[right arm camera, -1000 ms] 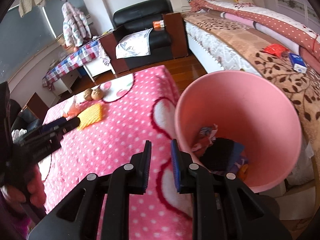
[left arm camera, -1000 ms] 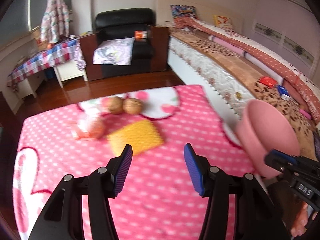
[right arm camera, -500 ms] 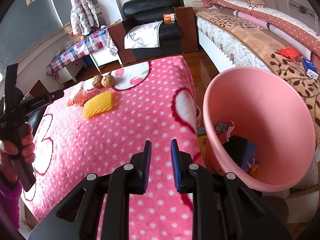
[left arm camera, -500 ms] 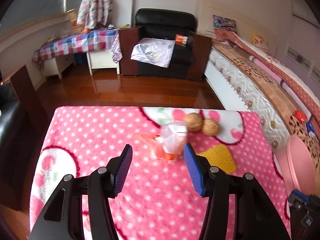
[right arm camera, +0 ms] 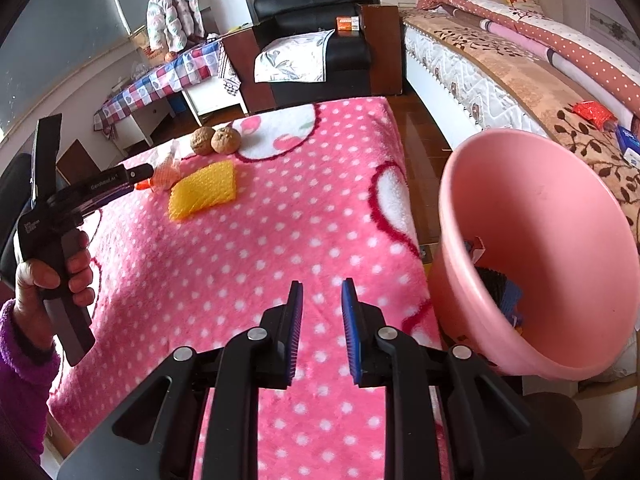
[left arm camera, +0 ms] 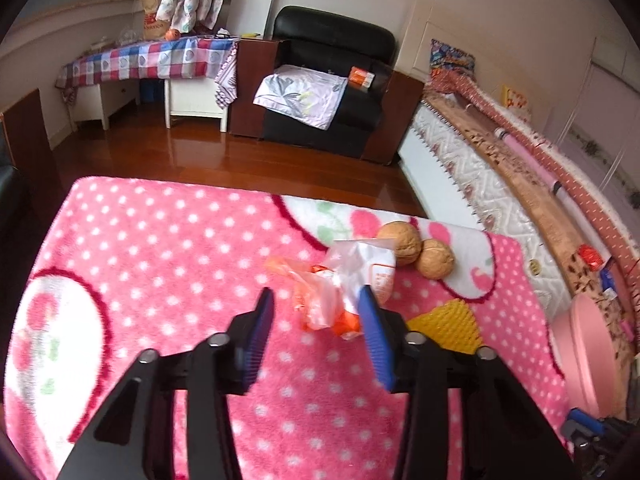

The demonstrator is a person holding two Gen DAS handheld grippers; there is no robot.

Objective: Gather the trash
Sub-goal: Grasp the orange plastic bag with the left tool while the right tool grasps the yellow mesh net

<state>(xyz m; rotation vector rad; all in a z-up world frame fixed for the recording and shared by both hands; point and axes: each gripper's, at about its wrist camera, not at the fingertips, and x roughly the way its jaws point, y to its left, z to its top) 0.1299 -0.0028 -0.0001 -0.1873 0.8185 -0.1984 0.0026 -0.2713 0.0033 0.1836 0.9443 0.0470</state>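
Left gripper [left arm camera: 316,312] jaws are closing around the crinkly orange-and-clear plastic wrapper [left arm camera: 340,280] beside 2 walnuts [left arm camera: 416,248]; right gripper [right arm camera: 320,308] hangs slightly parted, empty.

On the blanket-covered table [right arm camera: 280,216], a crumpled wrapper [left arm camera: 344,284] lies just before two walnuts [left arm camera: 416,250], a sponge [right arm camera: 202,194] beside it on the right. A bin [right arm camera: 536,240] stands off the table's right edge, trash inside, with the bed [right arm camera: 500,64] behind it.
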